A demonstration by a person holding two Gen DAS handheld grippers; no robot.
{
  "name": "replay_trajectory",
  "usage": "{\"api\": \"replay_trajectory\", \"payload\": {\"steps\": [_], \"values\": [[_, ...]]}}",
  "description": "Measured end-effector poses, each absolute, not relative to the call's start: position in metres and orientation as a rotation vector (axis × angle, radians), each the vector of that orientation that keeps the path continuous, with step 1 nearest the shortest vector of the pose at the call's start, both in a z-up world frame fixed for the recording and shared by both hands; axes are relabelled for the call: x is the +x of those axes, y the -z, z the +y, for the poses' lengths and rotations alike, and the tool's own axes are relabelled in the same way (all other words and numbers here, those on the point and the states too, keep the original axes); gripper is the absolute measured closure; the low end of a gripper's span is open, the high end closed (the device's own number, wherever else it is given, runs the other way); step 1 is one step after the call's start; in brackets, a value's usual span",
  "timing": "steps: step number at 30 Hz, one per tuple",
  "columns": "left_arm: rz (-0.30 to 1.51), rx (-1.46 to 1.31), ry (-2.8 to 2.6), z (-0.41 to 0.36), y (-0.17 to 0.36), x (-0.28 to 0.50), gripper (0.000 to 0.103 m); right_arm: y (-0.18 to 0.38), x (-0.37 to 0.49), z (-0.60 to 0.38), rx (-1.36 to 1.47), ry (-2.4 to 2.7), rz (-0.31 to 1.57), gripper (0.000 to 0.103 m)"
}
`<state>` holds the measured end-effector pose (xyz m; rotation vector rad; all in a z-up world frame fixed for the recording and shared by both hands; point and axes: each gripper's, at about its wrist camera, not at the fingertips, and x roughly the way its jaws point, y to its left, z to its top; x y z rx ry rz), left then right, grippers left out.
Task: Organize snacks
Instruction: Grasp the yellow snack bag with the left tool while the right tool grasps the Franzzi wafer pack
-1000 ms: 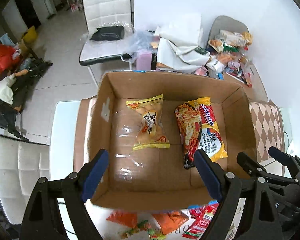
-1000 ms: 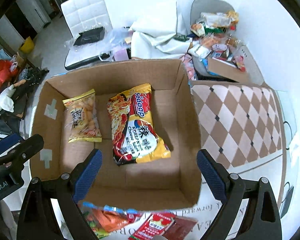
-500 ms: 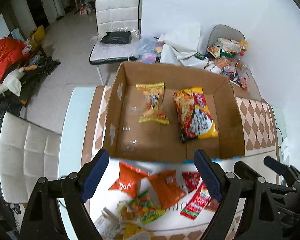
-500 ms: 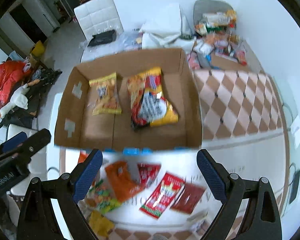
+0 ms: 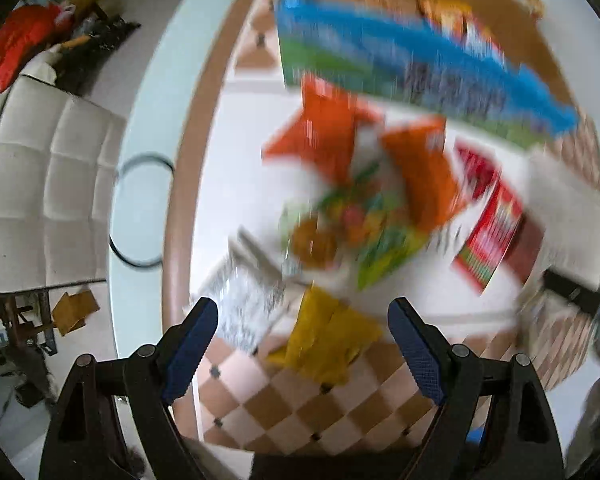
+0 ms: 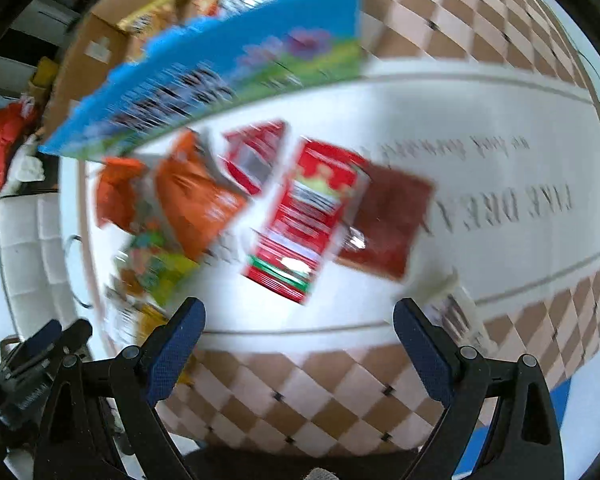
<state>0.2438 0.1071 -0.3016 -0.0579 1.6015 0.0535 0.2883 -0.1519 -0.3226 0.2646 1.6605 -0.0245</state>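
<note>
Left gripper point(image 5: 302, 334) hangs over the table with its blue pads spread wide and nothing between them, and the right gripper point(image 6: 300, 332) is the same, jaws apart, empty, pointing down at the tablecloth point(image 6: 480, 184). Everything is smeared with motion blur, so labels are unreadable. Starting at the table's left edge: a white padded chair point(image 5: 40, 184) sits just off it, and a clear round ring point(image 5: 140, 208) lies on the glass margin. Moving in, a silvery packet point(image 5: 244, 300) lies near the front edge, a yellow packet point(image 5: 328, 340) right below the left gripper's open jaws, and a green multicoloured bag point(image 5: 364, 224) partly under two orange packets point(image 5: 332, 136). Further right, a long red packet point(image 6: 304, 220) lies beside a dark red pouch point(image 6: 384, 224), with a small red packet point(image 6: 256, 152) behind them. Along the far edge stands the cardboard box point(image 6: 100, 52), its blue and green printed side point(image 6: 236, 72) facing the snacks, with yellow packs visible inside.
</note>
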Motion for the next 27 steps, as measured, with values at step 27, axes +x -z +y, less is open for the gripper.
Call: {"api": "replay_trajectory", "payload": {"steps": [27], "values": [[1.774,0.056,0.01,0.055,0.396,0.198,0.016,0.415,0.214,-0.243,0.367,0.148,1.921,0.027]]}}
